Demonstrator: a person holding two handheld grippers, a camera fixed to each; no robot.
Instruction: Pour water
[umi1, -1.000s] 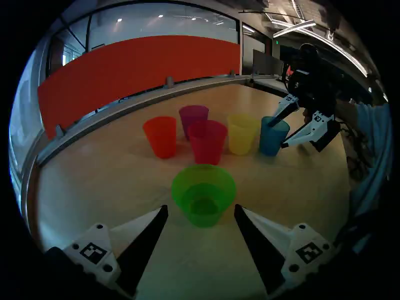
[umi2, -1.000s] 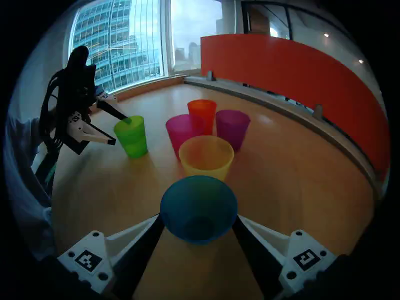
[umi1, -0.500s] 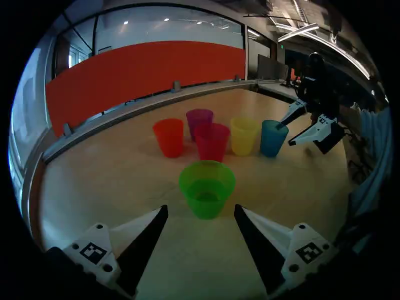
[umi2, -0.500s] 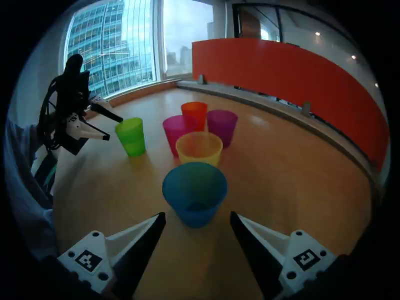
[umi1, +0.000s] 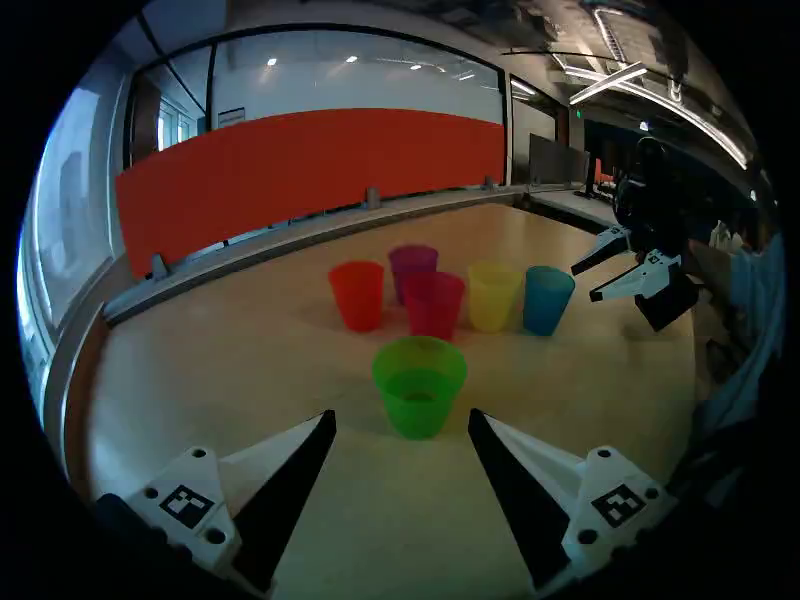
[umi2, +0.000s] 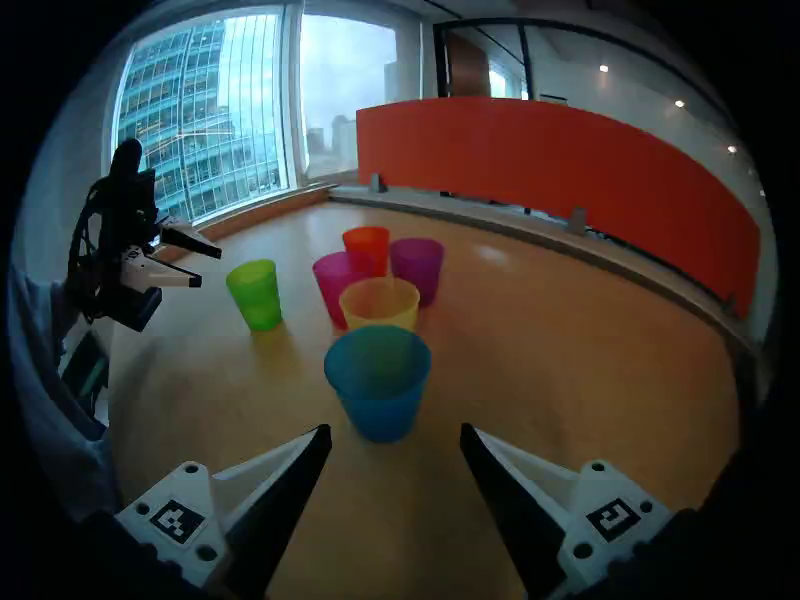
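Left hand-held gripper (umi1: 400, 412): spread wide, empty; translucent green plastic cup (umi1: 419, 388) upright just ahead on wooden tabletop (umi1: 230, 360). Right hand-held gripper (umi2: 395, 428): spread, empty; translucent blue plastic cup (umi2: 378, 385) upright just ahead.

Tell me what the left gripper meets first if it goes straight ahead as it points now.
The green cup: it stands dead ahead of the left gripper, centred between its open fingers. The pink cup lies behind, probably on the same line.
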